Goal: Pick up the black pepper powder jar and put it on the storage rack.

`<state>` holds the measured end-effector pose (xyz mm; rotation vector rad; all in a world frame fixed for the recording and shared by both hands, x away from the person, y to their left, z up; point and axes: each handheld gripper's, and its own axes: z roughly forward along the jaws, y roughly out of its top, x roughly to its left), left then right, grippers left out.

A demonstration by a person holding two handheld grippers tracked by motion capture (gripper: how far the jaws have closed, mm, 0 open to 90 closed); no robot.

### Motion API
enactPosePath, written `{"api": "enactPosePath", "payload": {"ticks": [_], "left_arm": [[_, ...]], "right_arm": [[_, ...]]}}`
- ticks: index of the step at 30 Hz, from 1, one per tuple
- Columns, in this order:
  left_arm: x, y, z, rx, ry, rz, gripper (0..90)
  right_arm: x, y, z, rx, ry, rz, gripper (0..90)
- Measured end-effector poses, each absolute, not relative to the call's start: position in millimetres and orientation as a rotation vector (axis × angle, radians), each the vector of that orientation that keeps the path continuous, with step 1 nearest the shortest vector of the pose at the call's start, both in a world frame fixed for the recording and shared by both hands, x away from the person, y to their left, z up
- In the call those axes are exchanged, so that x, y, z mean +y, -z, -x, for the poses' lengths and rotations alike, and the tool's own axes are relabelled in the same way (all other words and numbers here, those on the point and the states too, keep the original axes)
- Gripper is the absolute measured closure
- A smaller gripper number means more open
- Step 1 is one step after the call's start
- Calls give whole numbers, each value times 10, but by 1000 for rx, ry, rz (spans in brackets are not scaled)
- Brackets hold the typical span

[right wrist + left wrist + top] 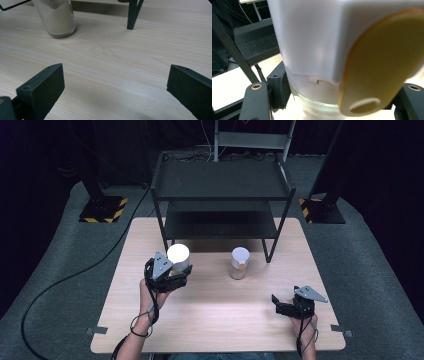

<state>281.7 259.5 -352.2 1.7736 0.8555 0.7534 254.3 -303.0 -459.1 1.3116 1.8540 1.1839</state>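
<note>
gripping white-lidded jar [178, 256] in my left gripper [172, 276], off table [210, 320]; right gripper [286, 304] released, idle; second jar [239, 263] untouched, shelf [220, 185] placement pending.

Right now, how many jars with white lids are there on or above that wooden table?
2. One jar is clamped in the left gripper, in front of the black rack. The other jar stands on the table near the middle.

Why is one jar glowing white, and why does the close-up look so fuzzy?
High view: glare bleaches the lid of the jar held in the left gripper; the room behind is dark. Left gripper view: that jar is too near, so blurred. Right gripper view: sharp wood grain, soft shadows.
</note>
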Motion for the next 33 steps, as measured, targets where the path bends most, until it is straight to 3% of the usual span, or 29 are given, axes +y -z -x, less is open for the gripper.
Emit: {"api": "enactPosePath", "payload": {"ticks": [33], "left_arm": [[2631,3167,-3187,811,-709,-1761,301]], "right_arm": [[-3047,4583,-2562,1860,-1189,-1324,5]]}}
